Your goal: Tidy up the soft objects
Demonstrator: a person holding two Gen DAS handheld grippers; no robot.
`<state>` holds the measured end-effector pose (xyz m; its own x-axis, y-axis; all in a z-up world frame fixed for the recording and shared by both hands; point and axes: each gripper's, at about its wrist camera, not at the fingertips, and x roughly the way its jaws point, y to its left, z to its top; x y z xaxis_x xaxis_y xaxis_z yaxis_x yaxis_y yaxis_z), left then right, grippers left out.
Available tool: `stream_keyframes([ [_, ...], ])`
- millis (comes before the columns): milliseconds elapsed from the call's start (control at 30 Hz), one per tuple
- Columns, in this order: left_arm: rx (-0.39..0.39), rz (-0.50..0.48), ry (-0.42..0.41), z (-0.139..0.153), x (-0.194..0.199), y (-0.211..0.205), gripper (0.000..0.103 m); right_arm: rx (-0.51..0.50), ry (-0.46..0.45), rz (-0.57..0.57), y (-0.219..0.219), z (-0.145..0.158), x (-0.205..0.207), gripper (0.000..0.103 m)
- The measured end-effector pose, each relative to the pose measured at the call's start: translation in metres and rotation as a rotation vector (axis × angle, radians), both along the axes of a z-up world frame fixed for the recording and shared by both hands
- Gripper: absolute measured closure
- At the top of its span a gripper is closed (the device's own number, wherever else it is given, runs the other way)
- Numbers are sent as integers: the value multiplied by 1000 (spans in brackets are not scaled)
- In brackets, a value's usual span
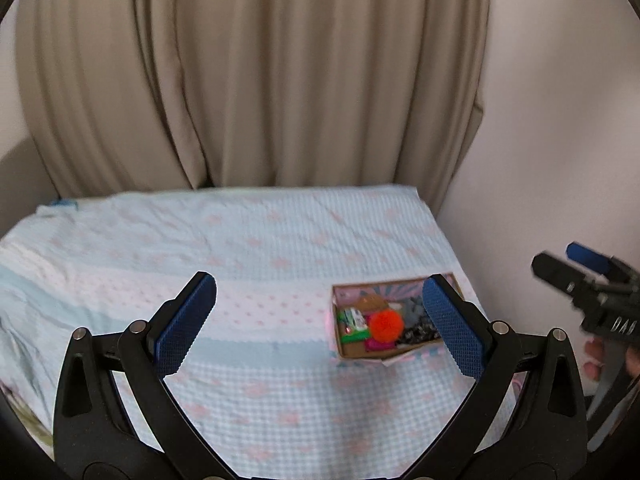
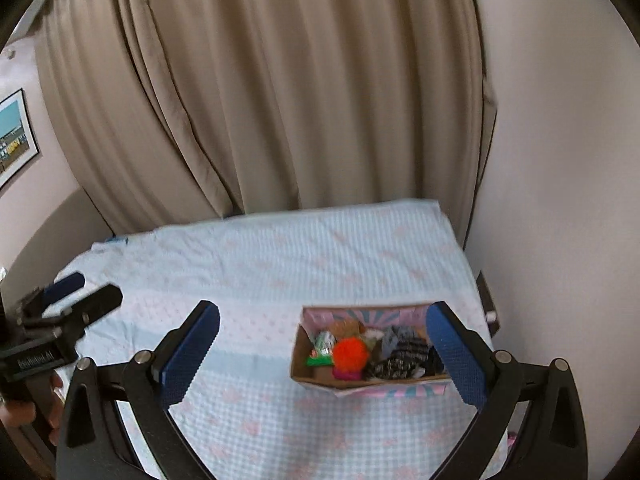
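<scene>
Both grippers, left and right, hold fingers spread above the box; handle lettering is too blurred to read.

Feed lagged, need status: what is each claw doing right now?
Left claw: open, holding nothing, above the checked bedspread.
Right claw: open, holding nothing.

Beige curtains hang behind a bed with a pale checked cover. Plain wall on the right, 1 framed picture on the left.
</scene>
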<state>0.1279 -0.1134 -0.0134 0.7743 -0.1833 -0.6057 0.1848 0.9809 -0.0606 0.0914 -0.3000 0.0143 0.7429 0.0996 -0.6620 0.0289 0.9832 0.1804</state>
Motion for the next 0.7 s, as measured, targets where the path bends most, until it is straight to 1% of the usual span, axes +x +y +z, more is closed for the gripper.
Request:
stream_keyframes([
  [100, -6, 15, -73, 20, -21, 9, 0, -22, -61, -13, 10, 26, -13, 0],
  [200, -45, 16, -140, 39, -40, 16, 0, -54, -112, -24, 19, 42, -26, 0],
  [267, -50, 19, -167, 45, -49, 18, 0, -78, -139, -31, 24, 49, -35, 0],
  [433, -55, 13, -208, 55, -67, 20, 0, -92, -160, -50, 30, 51, -48, 0],
  [533, -44, 12, -231, 58, -77, 21, 0, -105, -163, -57, 31, 49, -49, 0],
  [700, -33, 32, -261, 60, -85, 23, 0, -104, -180, -66, 34, 54, -55, 0],
])
